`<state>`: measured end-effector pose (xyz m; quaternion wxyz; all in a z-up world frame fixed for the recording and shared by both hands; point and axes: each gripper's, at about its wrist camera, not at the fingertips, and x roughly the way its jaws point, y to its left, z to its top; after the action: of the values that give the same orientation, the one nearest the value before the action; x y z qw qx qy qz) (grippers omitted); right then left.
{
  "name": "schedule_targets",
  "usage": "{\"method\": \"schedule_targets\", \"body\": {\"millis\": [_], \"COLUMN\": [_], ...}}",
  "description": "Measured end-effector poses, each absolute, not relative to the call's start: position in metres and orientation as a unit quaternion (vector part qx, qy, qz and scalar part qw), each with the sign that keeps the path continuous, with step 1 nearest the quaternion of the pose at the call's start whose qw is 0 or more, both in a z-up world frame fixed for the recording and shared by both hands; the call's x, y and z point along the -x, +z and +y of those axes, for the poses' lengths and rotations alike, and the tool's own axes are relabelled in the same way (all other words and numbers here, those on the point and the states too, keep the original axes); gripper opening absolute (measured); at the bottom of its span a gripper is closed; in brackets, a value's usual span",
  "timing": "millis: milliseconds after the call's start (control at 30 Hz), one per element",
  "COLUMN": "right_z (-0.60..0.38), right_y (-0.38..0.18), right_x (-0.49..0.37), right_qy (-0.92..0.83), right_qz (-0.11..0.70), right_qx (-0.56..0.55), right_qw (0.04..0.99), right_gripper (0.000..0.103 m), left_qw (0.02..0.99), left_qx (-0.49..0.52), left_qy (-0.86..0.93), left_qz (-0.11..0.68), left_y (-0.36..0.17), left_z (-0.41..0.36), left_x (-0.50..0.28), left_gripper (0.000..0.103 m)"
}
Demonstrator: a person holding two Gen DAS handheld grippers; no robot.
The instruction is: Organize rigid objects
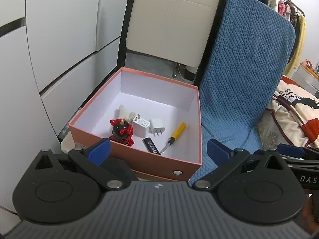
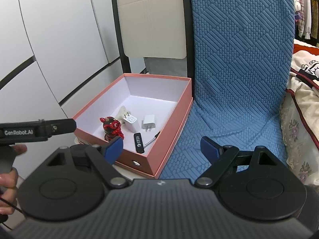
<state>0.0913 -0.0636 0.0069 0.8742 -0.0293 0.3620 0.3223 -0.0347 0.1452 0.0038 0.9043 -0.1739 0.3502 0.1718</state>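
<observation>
Both grippers, left gripper [image 1: 157, 149] and right gripper [image 2: 161, 147], gape empty; the pink cardboard box [image 1: 139, 159] lies ahead, nearer the left; its yellow-handled screwdriver [image 1: 175, 136] slants away rightward.

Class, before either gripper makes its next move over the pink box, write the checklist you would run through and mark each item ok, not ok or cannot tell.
1. Left gripper jaws open, nothing between them: ok.
2. Right gripper jaws open, nothing between them: ok.
3. Pink box open, no lid on it: ok.
4. Red figurine, two white chargers, black stick and yellow screwdriver inside the box: ok.
5. Blue seat cushion free of loose objects: ok.
6. More objects waiting outside both views: cannot tell.
</observation>
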Motion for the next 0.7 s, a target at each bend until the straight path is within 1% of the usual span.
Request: {"method": "schedule_targets", "body": {"millis": [433,700], "right_z": [-0.0616,-0.0655], "right_y": [-0.0038,-0.001], "right_x": [-0.0937,-0.0955], "right_qy": [0.319,0.314], "right_qz": [0.368,0.363], "right_qx": [0.031,0.031], "right_qw": [0.873,0.877], "right_gripper": [0.086,0.086], "left_qw": [0.901,0.902], "left_qx": [0.175,0.178], "left_qy": [0.169,0.169], "left_qz": [0.359,0.355], "left_y": [0.0004,-0.0003], "left_z": [0.1451,0.1452], "left_x": [0.0339,0.0316], "left_gripper": [0.103,0.103]}}
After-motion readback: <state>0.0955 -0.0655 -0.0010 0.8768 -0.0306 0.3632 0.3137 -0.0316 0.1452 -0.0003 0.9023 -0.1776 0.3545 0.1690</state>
